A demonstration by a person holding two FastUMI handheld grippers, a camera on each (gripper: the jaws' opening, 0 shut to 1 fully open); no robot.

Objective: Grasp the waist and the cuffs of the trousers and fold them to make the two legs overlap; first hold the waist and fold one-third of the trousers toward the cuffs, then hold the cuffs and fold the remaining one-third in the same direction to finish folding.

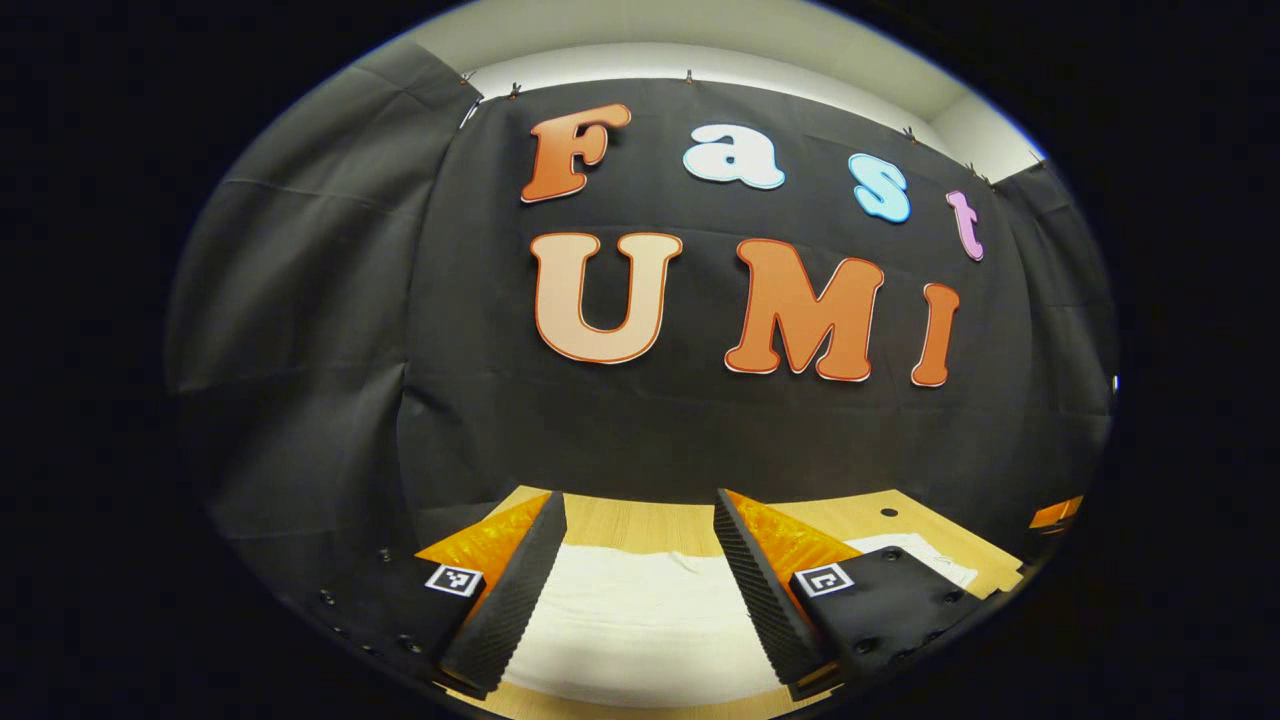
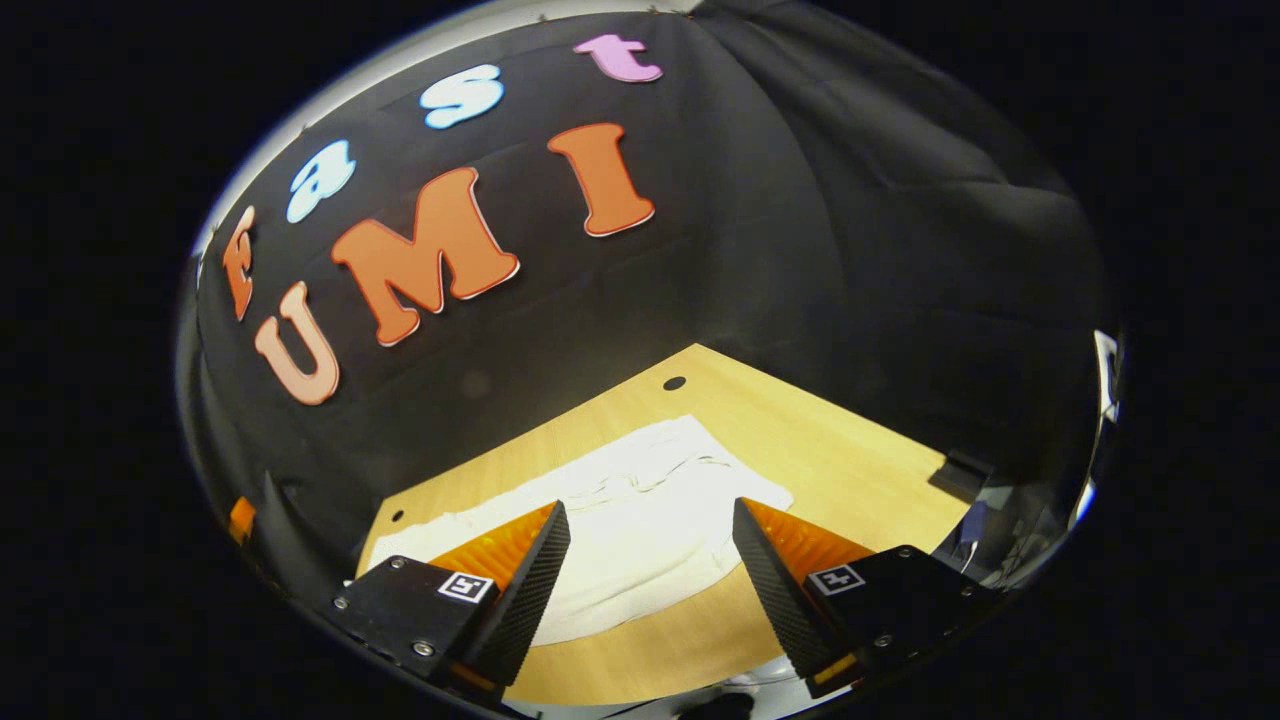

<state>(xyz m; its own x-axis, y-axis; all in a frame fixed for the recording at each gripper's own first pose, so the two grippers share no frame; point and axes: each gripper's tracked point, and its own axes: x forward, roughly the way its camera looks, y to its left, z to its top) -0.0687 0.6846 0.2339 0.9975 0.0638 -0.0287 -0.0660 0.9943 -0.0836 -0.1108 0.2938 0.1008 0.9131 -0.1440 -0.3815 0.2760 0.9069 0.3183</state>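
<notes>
Trousers (image 2: 640,520) lie spread on the table (image 2: 850,470) at 12 o'clock, seemingly unfolded. Both the left gripper (image 1: 640,570) and right gripper (image 2: 650,590) gape, empty; every fold remains.

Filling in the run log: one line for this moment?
stage: pre-grasp | trousers: flat on table | left gripper: open, above cloth | right gripper: open, nothing held

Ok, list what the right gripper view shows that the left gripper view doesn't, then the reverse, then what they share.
Right gripper view: the white trousers seen from higher up, spread wrinkled across the wooden table, with a small dark block at the table's edge, ahead of the right gripper.
Left gripper view: a low, close look at a smooth stretch of the cloth between the jaws of the left gripper.
Shared: trousers on the table, the black cloth wall, jaws open and holding nothing.
</notes>
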